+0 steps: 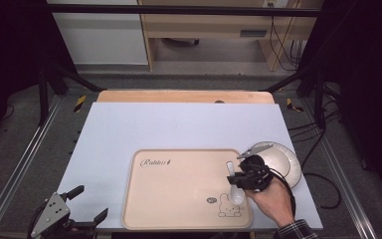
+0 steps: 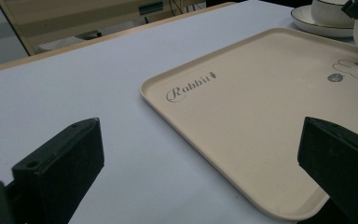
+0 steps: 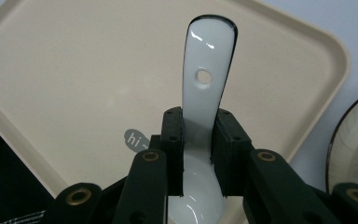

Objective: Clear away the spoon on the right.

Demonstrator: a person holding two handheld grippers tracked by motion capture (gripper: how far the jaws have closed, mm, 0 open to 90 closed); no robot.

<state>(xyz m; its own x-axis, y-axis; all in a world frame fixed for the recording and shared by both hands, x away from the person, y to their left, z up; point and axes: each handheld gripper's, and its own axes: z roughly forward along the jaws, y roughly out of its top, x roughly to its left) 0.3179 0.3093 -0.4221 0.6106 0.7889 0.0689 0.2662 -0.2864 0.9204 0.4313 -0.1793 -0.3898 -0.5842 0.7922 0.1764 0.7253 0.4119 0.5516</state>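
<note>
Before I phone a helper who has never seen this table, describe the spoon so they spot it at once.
Find the beige tray printed with a rabbit, on the pale blue table cover. Over its right end, the right hand-held gripper clamps a glossy white ceramic spoon. A small hole through its handle sets it apart from the dark-rimmed plate beside the tray.

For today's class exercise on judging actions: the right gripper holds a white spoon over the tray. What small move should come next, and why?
Probably lower the spoon onto the tray near the rabbit drawing, then open. The right gripper is shut on the spoon's neck, above the tray's right part beside the plate, while the left gripper waits open.
</note>
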